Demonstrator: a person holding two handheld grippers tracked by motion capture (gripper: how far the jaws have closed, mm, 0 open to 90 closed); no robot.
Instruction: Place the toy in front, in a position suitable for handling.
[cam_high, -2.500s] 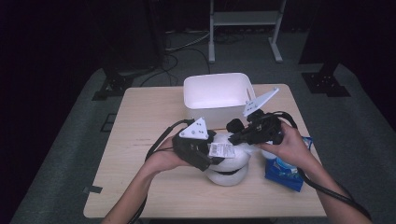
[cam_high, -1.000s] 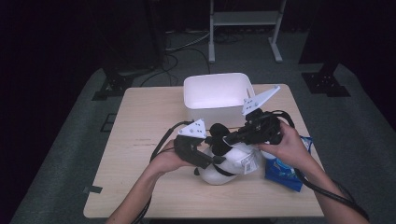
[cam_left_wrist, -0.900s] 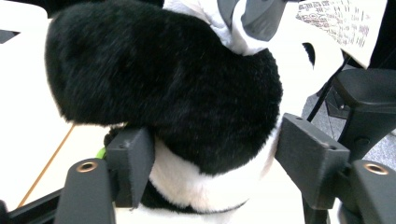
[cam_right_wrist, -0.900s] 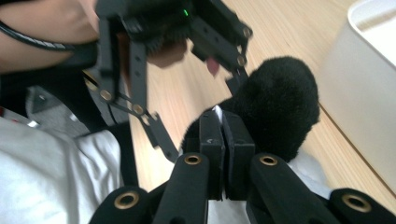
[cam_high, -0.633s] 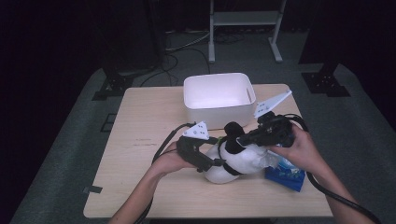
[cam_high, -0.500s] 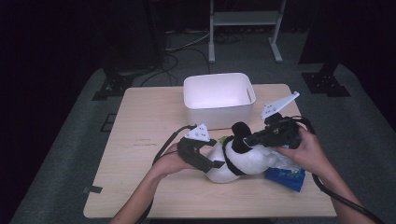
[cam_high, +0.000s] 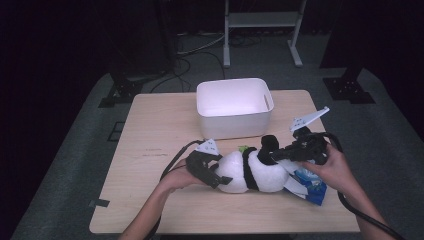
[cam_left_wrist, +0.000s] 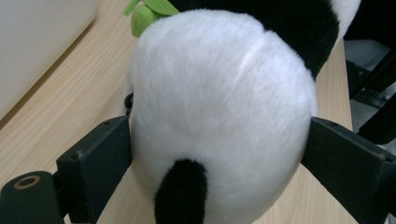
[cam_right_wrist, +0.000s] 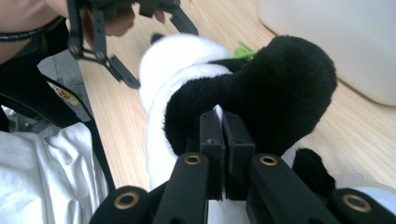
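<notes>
So the left tongs (cam_high: 212, 172) are wrapped around the white rump end of the panda (cam_high: 250, 172), one jaw on each flank, pressing into the fur. That reads to me like an anchor grip: it pins the wide end so the toy can't roll while the other hand works. In the left gripper view you can see the jaws hugging both sides of the rump, with the little black tail poking down between them.

The panda itself lies on its side on the bench (cam_high: 150, 130), stretched between the two hands, just in front of the bin (cam_high: 234, 107). There's a small green leaf (cam_left_wrist: 152, 11) tucked up by its black band.

Over on the right, the right tongs (cam_high: 274, 155) are clenched tight on a black limb; in the right gripper view the jaws meet with just a bit of fur pinched between. My guess is that's for lifting or tugging.

A blue packet (cam_high: 307, 185) sits under the right hand (cam_high: 332, 167), partly hidden.

The bin looks empty, from what shows of its inside.
</notes>
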